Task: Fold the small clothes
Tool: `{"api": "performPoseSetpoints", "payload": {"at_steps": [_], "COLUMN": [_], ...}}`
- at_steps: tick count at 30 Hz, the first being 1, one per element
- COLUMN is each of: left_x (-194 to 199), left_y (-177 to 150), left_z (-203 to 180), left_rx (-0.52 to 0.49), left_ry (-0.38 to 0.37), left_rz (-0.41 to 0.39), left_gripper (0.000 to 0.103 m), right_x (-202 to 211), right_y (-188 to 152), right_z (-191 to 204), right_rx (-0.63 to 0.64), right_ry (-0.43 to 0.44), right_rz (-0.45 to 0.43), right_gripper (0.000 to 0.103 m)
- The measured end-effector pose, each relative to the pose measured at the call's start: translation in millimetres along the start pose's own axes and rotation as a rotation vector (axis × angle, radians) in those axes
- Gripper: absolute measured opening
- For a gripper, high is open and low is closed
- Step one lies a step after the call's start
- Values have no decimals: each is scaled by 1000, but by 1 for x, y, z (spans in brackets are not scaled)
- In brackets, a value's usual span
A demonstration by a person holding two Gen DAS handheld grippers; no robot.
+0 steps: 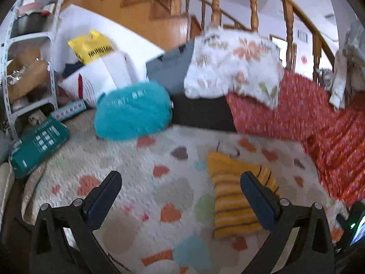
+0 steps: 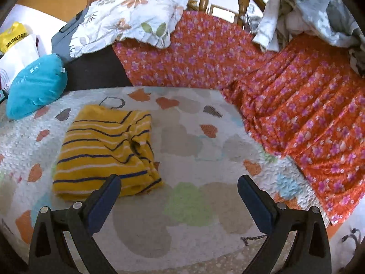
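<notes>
Yellow striped garment lies folded into a rough rectangle on the heart-print quilt, navy + white stripes across it, one corner at the near right edge slightly rumpled. In the right wrist view it sits left of centre, just ahead of the right gripper, whose left finger overlaps the garment's near edge in the pic; can't tell if it touches. Right gripper is spread wide, nothing between its fingers.

Left wrist view is blurred. Same garment shows right of centre, partly behind the right finger of the left gripper. Left gripper also released, fingers wide apart, only quilt between them.

Behind the garment: teal cushion at the quilt's far left edge, dark cushion beside it, floral pillow on top. Orange-red floral blanket drapes along the far + right side, well apart from the garment. Grey-white crumpled bedding piled at far right. Wooden stair railing runs behind. Left view also shows a yellow bag, a green box at the quilt's left edge, metal shelving w/ boxes.
</notes>
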State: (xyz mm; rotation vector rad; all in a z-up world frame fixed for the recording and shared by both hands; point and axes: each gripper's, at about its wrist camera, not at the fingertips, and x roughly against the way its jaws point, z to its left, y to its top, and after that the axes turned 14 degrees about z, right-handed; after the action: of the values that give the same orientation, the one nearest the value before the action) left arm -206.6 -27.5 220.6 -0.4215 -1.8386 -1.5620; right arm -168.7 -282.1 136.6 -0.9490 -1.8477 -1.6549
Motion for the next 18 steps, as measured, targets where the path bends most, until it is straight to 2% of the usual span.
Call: {"api": "performPoseSetpoints", "payload": {"at_steps": [2,3,5,7,9,12,13,14,16,18], "left_x": [-10,-16,-26,-33,-39,-44,-46,-47,-51,-54], "left_y": [-6,-10,-17,-22,-28,-34,-37,-38,-41,-44], "left_z": [-5,-8,-11,-15,-18,-22,-23,-24,-26,-28], "left_rx": [-14,-28,-49,-67,-85,-97,-99,-98,-102,-112], "left_ry": [8,10,1,-5,-2,-9,-16,-19,-24,-27], "left_rz": [38,67,114,145,162,177,188,194,214,229], "left_gripper": [103,103,103,103,103,103,103,103,103,103], "right_x": [-3,-10,-24,-32,-28,-16,-19,-25,-51,-73], "right_y": [1,4,7,5,1,-7,-8,-7,-3,-6], "right_z": [3,6,9,12,12,8,7,6,4,3], "right_rx": [12,32,45,34,13,-46,-61,-68,-64,-84], "right_ry": [32,63,71,67,50,-39,-31,-10,49,13], "right_rz": [0,39,93,104,85,1,8,35,175,239], "right_gripper": [103,103,103,103,103,103,103,103,103,103]}}
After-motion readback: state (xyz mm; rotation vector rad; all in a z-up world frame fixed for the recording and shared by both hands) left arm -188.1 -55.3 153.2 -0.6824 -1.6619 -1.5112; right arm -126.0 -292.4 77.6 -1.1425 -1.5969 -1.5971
